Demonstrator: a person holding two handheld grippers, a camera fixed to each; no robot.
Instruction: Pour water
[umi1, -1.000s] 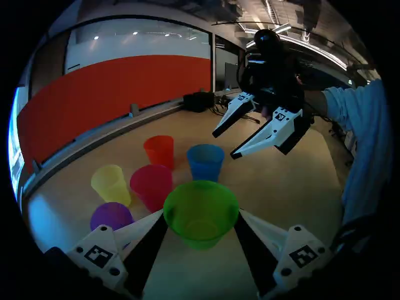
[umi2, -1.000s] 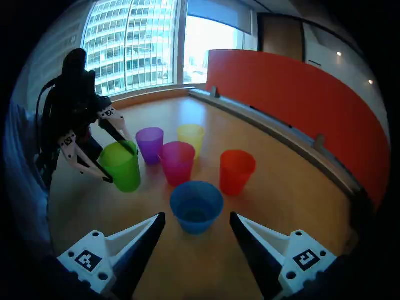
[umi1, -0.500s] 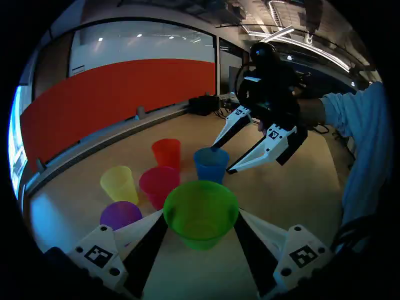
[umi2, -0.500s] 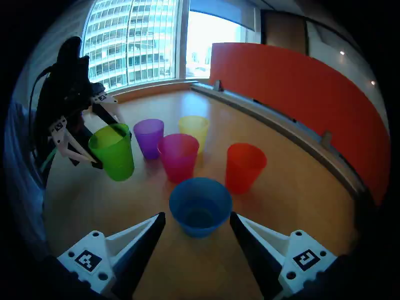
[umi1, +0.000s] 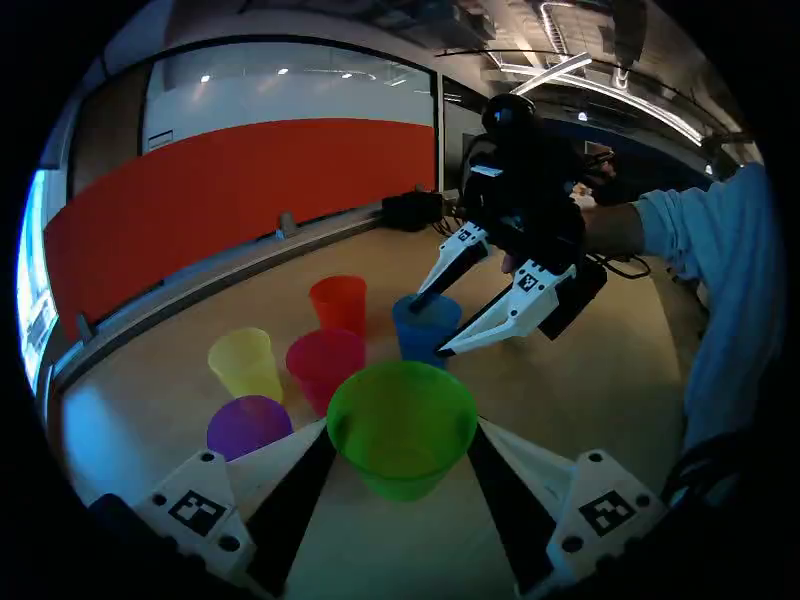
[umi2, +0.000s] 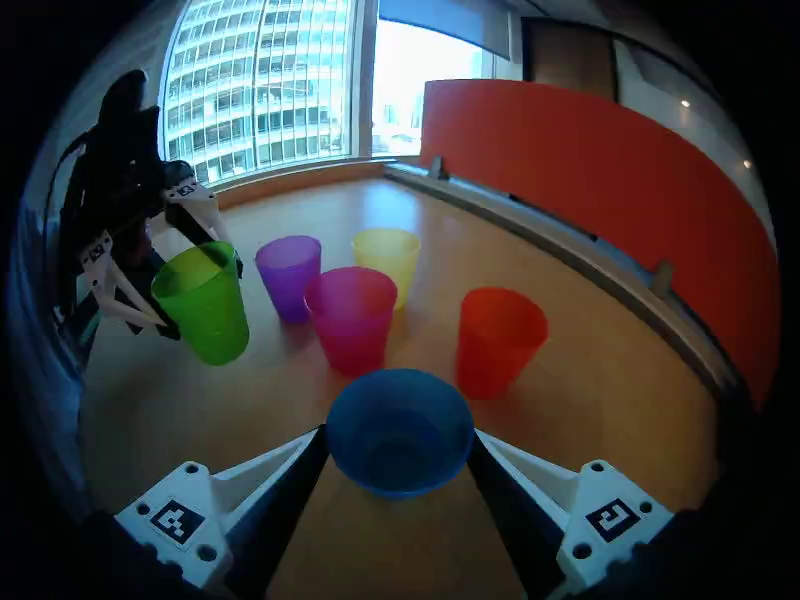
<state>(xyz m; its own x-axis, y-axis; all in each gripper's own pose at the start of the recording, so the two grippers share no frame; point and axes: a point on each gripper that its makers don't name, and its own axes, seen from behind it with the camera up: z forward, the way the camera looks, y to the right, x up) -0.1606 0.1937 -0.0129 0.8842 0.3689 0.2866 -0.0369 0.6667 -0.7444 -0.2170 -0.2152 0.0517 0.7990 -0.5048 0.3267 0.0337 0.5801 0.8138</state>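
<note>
Counted six see-through plastic cups, one per colour: a green cup (umi2: 203, 303), a blue cup (umi2: 400, 432), a red cup (umi2: 499, 338), a pink cup (umi2: 351, 317), a yellow cup (umi2: 386, 261), a purple cup (umi2: 289, 276). Plus two white handheld grippers, left gripper (umi1: 400, 432) and right gripper (umi2: 397, 436).

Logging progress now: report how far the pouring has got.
Done: the left hand-held gripper grips the green cup. In hand: the right hand-held gripper straddles the blue cup; whether its jaws press it, I cannot tell. Left: neither of these cups is tipped to pour and no water is flowing, so the pour itself has not begun.
</note>
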